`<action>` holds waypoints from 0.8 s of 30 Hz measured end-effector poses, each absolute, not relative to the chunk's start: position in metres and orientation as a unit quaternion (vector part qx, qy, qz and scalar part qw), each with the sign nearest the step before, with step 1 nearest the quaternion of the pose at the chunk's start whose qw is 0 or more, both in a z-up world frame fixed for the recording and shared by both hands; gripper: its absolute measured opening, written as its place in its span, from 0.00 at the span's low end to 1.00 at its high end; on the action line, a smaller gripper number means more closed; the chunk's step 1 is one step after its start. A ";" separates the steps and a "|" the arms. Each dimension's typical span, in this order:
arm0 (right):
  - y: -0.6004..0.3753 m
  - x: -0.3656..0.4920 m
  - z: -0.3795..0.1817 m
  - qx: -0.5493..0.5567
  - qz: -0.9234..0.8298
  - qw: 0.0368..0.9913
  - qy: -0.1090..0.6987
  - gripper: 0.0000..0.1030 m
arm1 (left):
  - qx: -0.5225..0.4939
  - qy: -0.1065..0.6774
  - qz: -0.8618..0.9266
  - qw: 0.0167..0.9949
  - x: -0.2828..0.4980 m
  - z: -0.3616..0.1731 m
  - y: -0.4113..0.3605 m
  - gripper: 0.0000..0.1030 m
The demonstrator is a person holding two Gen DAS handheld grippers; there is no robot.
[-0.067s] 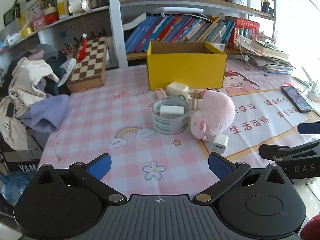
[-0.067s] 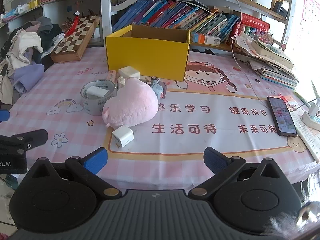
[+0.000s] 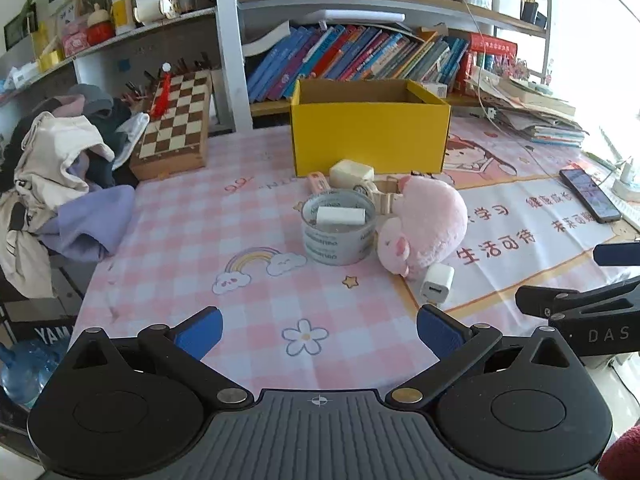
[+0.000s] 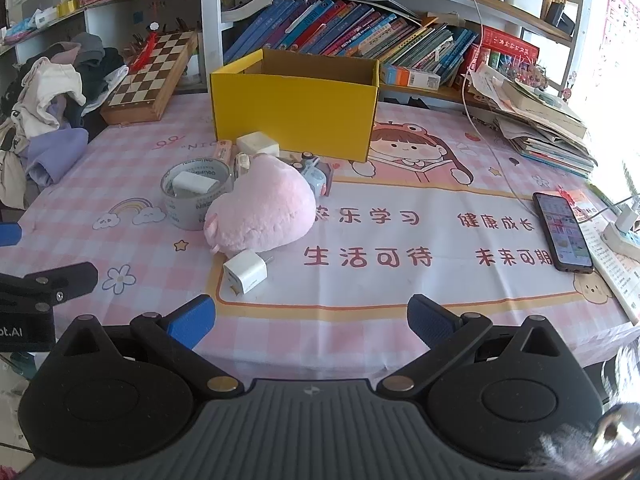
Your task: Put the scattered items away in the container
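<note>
An open yellow box (image 3: 368,140) (image 4: 294,114) stands at the back of the pink checked tablecloth. In front of it lie a pink plush pig (image 3: 426,224) (image 4: 262,208), a tape roll (image 3: 338,230) (image 4: 196,194) with a white block resting on top, a white charger cube (image 3: 437,283) (image 4: 246,271), a cream block (image 3: 351,173) (image 4: 257,143) and small items partly hidden behind the pig. My left gripper (image 3: 319,330) is open near the table's front edge, nothing between its fingers. My right gripper (image 4: 311,320) is open too, to its right, in front of the charger.
A phone (image 4: 562,231) and a power strip (image 4: 622,236) lie at the right. A chessboard (image 3: 176,124) and a heap of clothes (image 3: 60,176) sit at the left. Bookshelves (image 3: 360,60) run behind the box, with stacked books (image 4: 540,124) at the right.
</note>
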State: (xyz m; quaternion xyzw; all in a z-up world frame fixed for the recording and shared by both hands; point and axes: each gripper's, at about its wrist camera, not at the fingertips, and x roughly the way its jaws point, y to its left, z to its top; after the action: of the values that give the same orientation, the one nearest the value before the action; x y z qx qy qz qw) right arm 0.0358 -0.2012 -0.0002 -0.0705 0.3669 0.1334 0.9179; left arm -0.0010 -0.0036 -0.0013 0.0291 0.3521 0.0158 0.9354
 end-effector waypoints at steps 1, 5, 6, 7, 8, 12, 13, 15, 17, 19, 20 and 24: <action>-0.201 0.036 0.000 -0.071 0.134 0.918 0.367 1.00 | 0.032 0.351 0.018 0.935 -0.001 -0.002 -0.005 1.00; -0.200 0.036 0.000 -0.072 0.135 0.917 0.368 1.00 | 0.041 0.350 0.025 0.936 -0.003 -0.004 -0.012 1.00; -0.201 0.036 0.000 -0.071 0.135 0.917 0.368 1.00 | 0.037 0.352 0.024 0.935 -0.002 -0.004 -0.013 1.00; -0.201 0.036 0.000 -0.071 0.135 0.917 0.368 1.00 | 0.029 0.352 0.018 0.935 -0.002 -0.003 -0.007 1.00; -0.198 0.036 0.000 -0.075 0.132 0.918 0.367 1.00 | 0.021 0.354 0.012 0.935 -0.001 -0.001 0.003 1.00; -0.198 0.035 0.001 -0.076 0.132 0.918 0.367 1.00 | 0.017 0.360 0.012 0.933 -0.002 0.002 0.007 1.00; -0.198 0.035 0.001 -0.076 0.132 0.917 0.368 1.00 | 0.017 0.360 0.012 0.933 0.000 -0.001 0.004 1.00; -0.198 0.034 0.000 -0.076 0.132 0.917 0.367 1.00 | 0.017 0.360 0.013 0.933 0.000 -0.001 0.004 1.00; -0.198 0.034 0.000 -0.076 0.132 0.917 0.367 1.00 | 0.017 0.361 0.013 0.932 -0.001 -0.001 0.003 1.00; -0.198 0.033 0.001 -0.076 0.132 0.917 0.368 1.00 | 0.017 0.361 0.013 0.932 -0.001 -0.001 0.003 1.00; -0.198 0.034 0.000 -0.077 0.133 0.917 0.368 1.00 | 0.017 0.361 0.014 0.932 -0.001 -0.001 0.003 1.00; -0.198 0.033 0.000 -0.079 0.133 0.916 0.369 1.00 | 0.016 0.362 0.014 0.932 -0.001 -0.001 0.002 1.00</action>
State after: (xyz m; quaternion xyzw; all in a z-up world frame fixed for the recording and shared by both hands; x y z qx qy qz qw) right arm 0.0334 -0.1984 -0.0005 -0.0786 0.3689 0.1333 0.9165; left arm -0.0008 0.0021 -0.0010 0.0155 0.3621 0.0140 0.9319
